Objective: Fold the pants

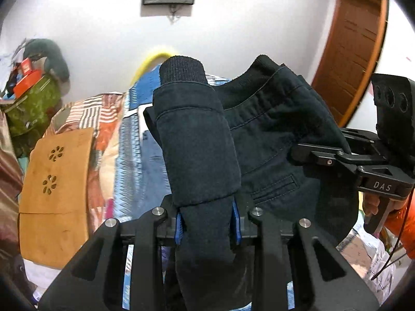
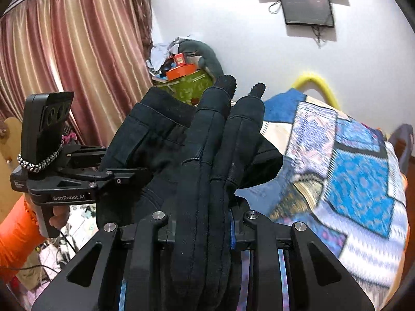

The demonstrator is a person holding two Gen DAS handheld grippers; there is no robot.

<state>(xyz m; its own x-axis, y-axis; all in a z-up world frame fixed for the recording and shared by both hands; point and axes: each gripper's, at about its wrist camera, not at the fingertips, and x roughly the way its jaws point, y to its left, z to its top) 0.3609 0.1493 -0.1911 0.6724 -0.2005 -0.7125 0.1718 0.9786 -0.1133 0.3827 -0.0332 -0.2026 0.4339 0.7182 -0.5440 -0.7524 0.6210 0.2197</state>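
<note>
Dark navy pants (image 1: 269, 140) hang in the air between my two grippers, above a bed. My left gripper (image 1: 207, 223) is shut on a thick fold of the waistband, which stands up in front of the lens and hides the fingertips. My right gripper (image 1: 308, 154) shows at the right of the left wrist view, clamped on the pants' other side. In the right wrist view my right gripper (image 2: 205, 223) is shut on bunched pants fabric (image 2: 207, 155). The left gripper (image 2: 124, 176) shows there at left, pinching the cloth.
A patchwork bedspread (image 2: 350, 171) covers the bed below and to the right. A brown cloth with flower cut-outs (image 1: 57, 181) lies at left. A cluttered green bag (image 2: 192, 88), pink curtains (image 2: 64, 59), a wall screen (image 2: 308, 7) and a wooden door (image 1: 350, 46) surround the bed.
</note>
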